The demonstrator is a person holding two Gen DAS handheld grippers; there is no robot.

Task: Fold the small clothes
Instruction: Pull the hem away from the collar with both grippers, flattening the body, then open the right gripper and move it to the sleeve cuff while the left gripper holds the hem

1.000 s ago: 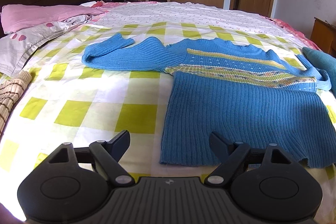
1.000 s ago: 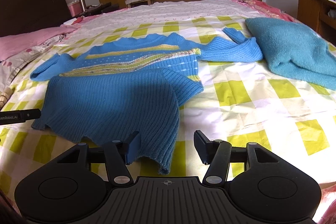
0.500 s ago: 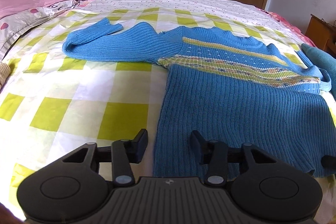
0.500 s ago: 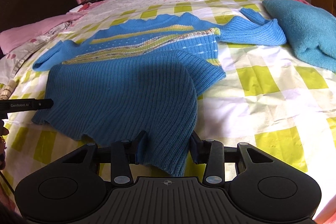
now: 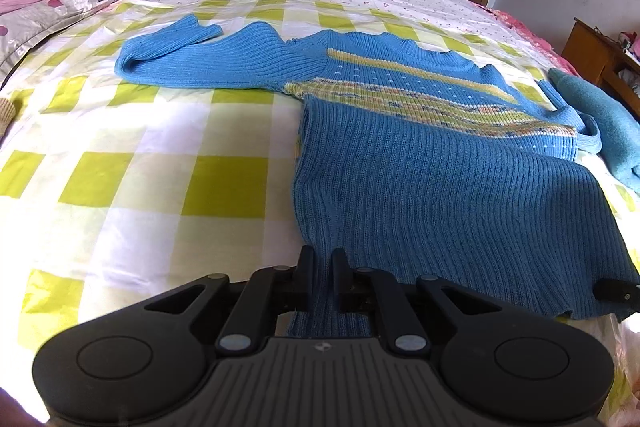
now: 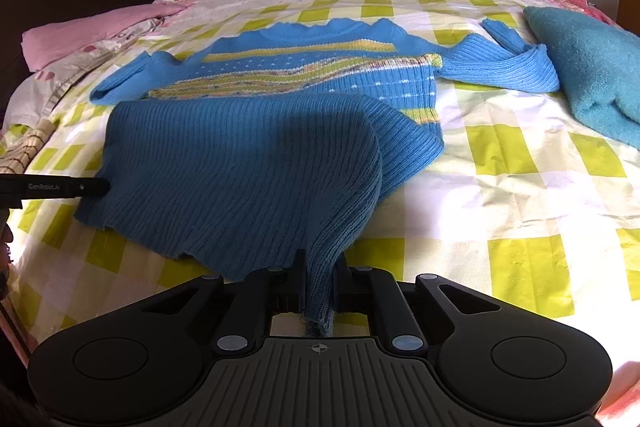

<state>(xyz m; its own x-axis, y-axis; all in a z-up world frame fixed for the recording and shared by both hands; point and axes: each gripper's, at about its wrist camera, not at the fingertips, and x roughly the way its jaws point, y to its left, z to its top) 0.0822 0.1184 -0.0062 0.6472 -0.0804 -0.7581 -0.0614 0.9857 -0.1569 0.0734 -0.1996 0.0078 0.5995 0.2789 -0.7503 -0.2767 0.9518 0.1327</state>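
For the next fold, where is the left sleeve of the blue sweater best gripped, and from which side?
Likely at the cuff, the sleeve's free end, which doubles back and lies flat on the checked sheet. Come from the outer left side, over bare sheet, low and flat, since the knit offers only a thin edge.

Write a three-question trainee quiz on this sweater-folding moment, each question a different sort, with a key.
1. True or false: the left gripper is clamped on the blue sweater.
2. The right gripper pinches which part of the sweater?
A) neckline B) a hem corner C) a sleeve cuff
3. Fill in: the teal blanket lies beside the sweater's ___ sleeve, as seen in the right wrist view.

Key: 1 true; 2 B; 3 right-hand.
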